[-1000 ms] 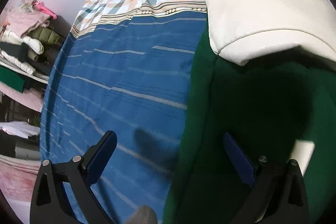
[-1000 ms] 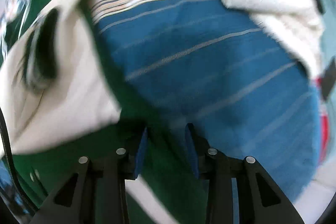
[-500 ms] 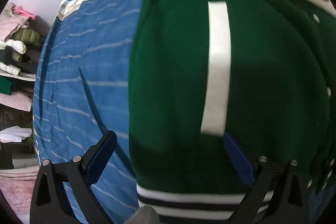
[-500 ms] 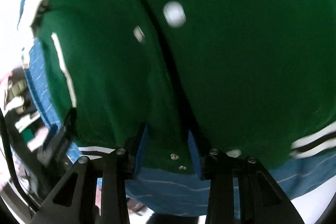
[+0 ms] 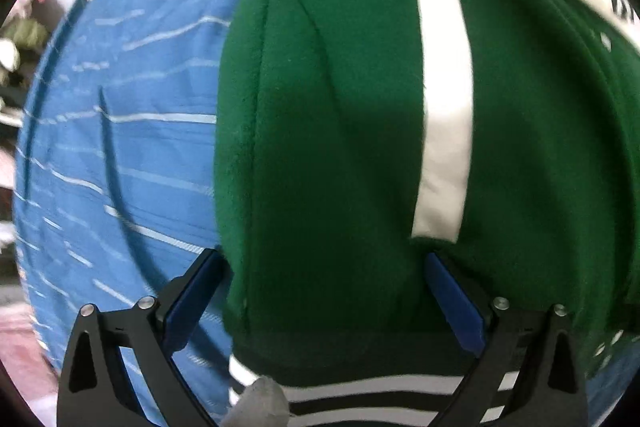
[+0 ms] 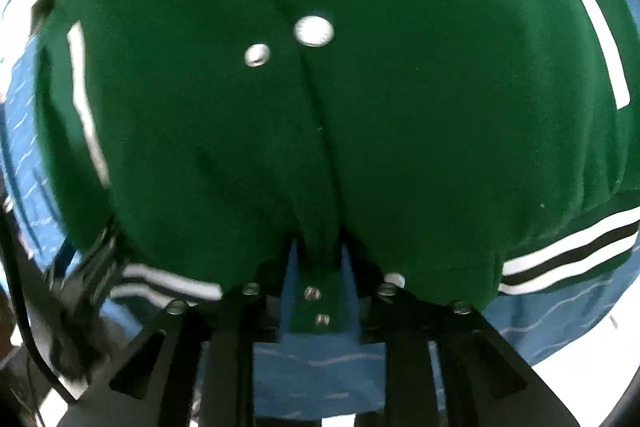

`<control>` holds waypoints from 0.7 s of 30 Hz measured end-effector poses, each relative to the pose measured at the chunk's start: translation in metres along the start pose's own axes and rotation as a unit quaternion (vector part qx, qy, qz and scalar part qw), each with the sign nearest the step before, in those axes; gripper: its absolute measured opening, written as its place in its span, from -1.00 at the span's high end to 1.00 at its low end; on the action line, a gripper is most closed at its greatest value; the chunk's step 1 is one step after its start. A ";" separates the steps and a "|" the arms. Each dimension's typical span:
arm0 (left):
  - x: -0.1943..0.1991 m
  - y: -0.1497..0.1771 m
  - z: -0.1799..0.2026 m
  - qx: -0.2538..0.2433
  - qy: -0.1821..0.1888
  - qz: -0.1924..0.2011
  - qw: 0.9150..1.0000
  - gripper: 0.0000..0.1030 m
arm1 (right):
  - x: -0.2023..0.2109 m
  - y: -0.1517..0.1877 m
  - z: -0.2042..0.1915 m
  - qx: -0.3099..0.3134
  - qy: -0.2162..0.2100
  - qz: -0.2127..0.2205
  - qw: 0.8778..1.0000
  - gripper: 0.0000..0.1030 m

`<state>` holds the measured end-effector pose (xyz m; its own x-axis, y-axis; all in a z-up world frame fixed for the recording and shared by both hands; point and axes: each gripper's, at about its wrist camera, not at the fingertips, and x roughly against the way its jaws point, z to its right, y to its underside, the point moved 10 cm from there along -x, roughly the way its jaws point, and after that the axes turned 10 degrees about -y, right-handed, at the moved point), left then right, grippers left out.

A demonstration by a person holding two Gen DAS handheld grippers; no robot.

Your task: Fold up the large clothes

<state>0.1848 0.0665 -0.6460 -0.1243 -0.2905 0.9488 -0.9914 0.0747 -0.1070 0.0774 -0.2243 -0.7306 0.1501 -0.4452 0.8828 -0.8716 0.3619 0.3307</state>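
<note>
The green jacket [image 5: 340, 147] lies spread on the blue-striped bed [image 5: 120, 147], its hem at 6 o'clock pinched by the right gripper [image 6: 318, 263] for folding, while the left gripper [image 5: 324, 291] straddles it with fingers released.

green jacket [image 5: 340, 147], white stripes, striped hem, flat on bed

A green jacket [image 5: 340, 131] of thick, matt, fuzzy fleece-like cloth carries a smooth white strip [image 5: 442, 107] and a ribbed knit hem [image 6: 568, 243] striped white and black. Its round snap buttons [image 6: 314, 31] look like shiny metal. It lies on a bed sheet [image 5: 120, 147] of thin, smooth blue woven cloth with pale stripes. Each gripper [image 5: 320, 291] [image 6: 316, 267] is matt black plastic with silvery metal screws and smooth blue pads [image 5: 454, 301].
</note>
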 end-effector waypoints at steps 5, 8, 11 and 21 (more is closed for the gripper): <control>0.000 -0.005 -0.010 0.040 0.011 -0.019 0.999 -1.00 | 0.044 0.000 0.014 0.040 0.020 0.039 0.998 -0.06; 0.024 -0.012 -0.022 0.059 -0.070 0.009 0.996 -1.00 | 0.078 -0.009 0.036 0.035 0.003 0.060 0.998 -0.21; 0.058 -0.012 -0.025 0.066 -0.166 0.035 0.983 -1.00 | 0.109 -0.037 0.057 0.031 -0.013 0.082 0.996 -0.29; 0.138 0.014 0.087 0.009 -0.380 0.045 0.924 -1.00 | 0.163 -0.132 0.190 0.087 0.044 0.091 0.991 -0.29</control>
<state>0.1500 -0.0559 -0.5425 -0.1919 -0.8706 0.4530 -0.9753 0.1176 -0.1871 0.1285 -0.5001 -0.6934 0.0170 -0.3103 0.9505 -0.9540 0.2797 0.1083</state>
